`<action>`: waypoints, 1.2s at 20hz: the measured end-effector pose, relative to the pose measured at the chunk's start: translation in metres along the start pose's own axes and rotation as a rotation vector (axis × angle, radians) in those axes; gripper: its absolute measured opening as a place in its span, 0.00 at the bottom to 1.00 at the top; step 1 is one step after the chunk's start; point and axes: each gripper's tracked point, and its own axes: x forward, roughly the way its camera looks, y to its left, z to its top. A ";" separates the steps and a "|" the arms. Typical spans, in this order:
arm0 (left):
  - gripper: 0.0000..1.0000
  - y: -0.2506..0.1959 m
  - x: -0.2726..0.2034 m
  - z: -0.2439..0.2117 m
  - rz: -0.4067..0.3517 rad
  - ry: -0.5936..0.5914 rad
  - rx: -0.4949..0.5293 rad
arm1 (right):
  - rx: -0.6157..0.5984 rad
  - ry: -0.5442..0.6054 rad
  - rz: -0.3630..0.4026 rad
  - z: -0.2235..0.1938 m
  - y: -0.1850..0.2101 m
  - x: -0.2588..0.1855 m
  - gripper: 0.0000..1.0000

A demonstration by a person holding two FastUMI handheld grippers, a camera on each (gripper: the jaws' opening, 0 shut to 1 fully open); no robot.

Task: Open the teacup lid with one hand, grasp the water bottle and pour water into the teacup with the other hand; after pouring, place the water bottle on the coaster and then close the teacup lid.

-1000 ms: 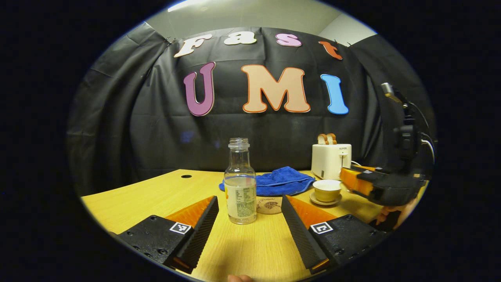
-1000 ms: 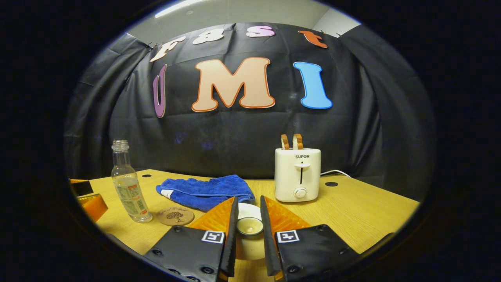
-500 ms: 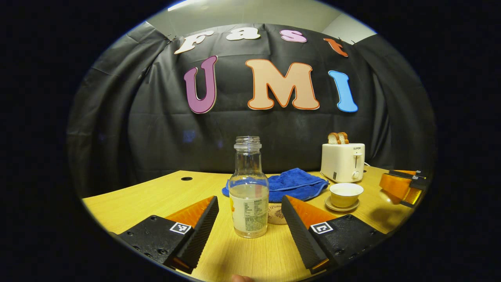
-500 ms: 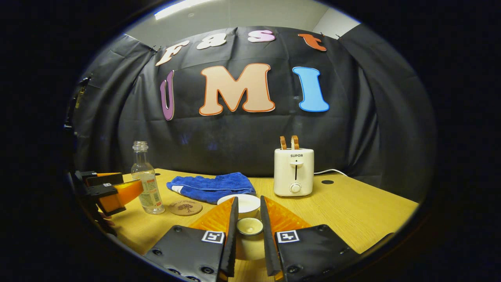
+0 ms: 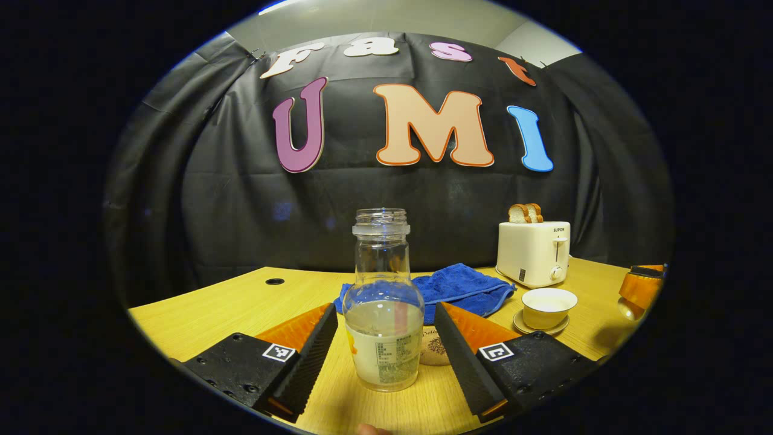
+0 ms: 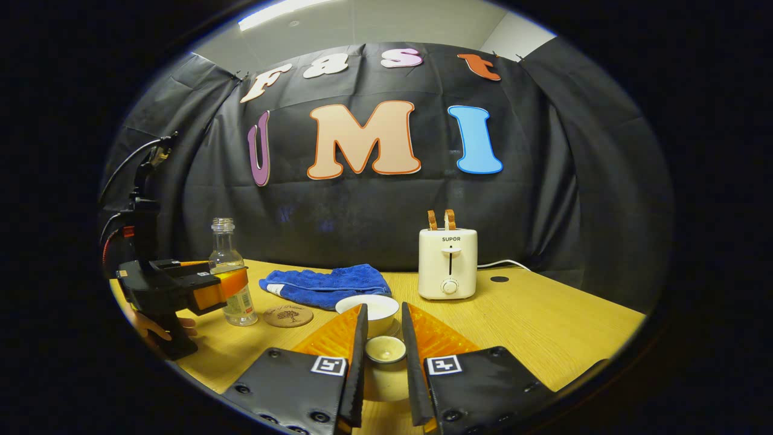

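At the bottom centre of the right gripper view, the right gripper (image 6: 384,368) has its two fingers drawn close together with the teacup lid (image 6: 385,350) clamped between them, knob hollow facing the camera. Just behind the lid, a little above frame centre-bottom, stands the open teacup (image 6: 369,309) on the wooden table (image 6: 543,326). To its left lie the round coaster (image 6: 288,316) and the blue towel (image 6: 326,285), and further left the left gripper (image 6: 224,288) reaches in from the frame's left edge, its fingers on either side of the water bottle (image 6: 224,258), with a hand (image 6: 158,329) below it. Right of centre, towards the back, a white toaster (image 6: 447,262) holds two slices of toast. In the left gripper view, the left gripper (image 5: 385,356) fills the lower part of the frame with its fingers spread apart; the water bottle (image 5: 384,305) stands upright and uncapped between them, partly filled, with gaps visible on both sides. The coaster (image 5: 436,353) peeks out just behind the bottle at lower centre-right. Beyond it lies the towel (image 5: 462,287), and at right of centre the teacup (image 5: 548,307) sits on its saucer (image 5: 519,322), lid off. The toaster (image 5: 533,251) stands behind it, and part of the right gripper (image 5: 641,289) shows at the far right edge.
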 end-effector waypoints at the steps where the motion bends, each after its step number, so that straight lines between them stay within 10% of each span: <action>1: 0.95 0.001 0.004 -0.001 0.001 0.002 -0.001 | 0.000 0.001 -0.001 0.001 0.000 0.000 0.34; 19: 0.72 -0.006 0.031 -0.005 -0.058 0.017 0.015 | -0.002 0.004 0.006 0.001 -0.004 -0.010 0.30; 24: 0.70 -0.013 0.039 -0.006 -0.050 0.030 0.342 | -0.002 -0.003 -0.007 0.002 -0.015 -0.016 0.30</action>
